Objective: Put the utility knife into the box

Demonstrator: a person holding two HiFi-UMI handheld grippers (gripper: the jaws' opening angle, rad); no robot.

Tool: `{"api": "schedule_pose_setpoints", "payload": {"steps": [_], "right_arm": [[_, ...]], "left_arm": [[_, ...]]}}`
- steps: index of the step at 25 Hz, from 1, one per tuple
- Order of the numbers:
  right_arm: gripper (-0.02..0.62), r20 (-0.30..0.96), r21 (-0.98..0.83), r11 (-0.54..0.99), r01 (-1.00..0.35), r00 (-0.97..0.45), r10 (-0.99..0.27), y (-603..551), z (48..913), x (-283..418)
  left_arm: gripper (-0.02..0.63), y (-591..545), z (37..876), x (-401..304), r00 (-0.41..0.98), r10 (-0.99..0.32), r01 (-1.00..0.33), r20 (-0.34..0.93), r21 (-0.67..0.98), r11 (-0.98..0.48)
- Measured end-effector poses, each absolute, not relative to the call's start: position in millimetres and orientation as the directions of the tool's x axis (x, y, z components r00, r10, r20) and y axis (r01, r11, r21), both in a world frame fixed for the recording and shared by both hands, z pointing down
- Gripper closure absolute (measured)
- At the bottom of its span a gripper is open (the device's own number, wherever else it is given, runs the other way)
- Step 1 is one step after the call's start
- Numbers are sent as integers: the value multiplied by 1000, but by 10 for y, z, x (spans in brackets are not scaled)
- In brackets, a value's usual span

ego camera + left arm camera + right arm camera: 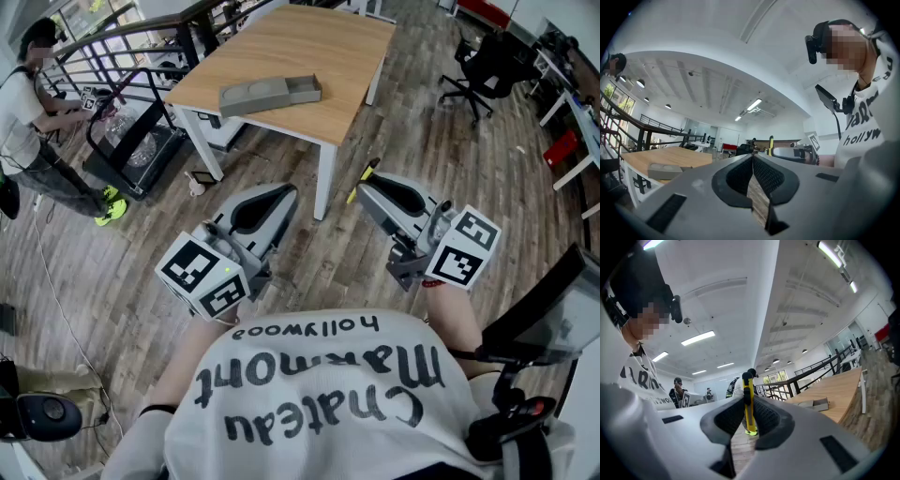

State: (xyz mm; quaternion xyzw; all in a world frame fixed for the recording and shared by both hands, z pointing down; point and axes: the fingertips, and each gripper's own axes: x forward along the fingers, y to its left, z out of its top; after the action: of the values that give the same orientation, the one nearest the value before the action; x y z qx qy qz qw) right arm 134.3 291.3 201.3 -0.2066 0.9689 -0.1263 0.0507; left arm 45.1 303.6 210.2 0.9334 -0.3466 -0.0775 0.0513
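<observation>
Well across the plank floor (112,281) from the wooden counter (300,47) and its open grey box (272,94), the right claw (364,190) gripped the yellow utility knife (748,399) and the left claw (286,193) sat closed on nothing, the carry to the box seemingly next.

wooden table (309,56) on plank floor (122,253), black office chair (483,66) nearby.

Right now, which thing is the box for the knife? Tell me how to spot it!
Find the big light wooden table with white legs. Near its edge closest to the person lies the box. It is flat and grey, and it is the only thing seen on the tabletop.
</observation>
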Motion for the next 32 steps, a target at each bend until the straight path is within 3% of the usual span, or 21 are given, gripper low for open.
{"api": "schedule_pose_setpoints", "payload": {"steps": [32], "right_arm": [[532, -55, -295, 871, -392, -903, -425, 2418, 2096, 1049]], "left_arm": [[597, 2593, 2125, 79, 733, -662, -649, -153, 135, -749]]}}
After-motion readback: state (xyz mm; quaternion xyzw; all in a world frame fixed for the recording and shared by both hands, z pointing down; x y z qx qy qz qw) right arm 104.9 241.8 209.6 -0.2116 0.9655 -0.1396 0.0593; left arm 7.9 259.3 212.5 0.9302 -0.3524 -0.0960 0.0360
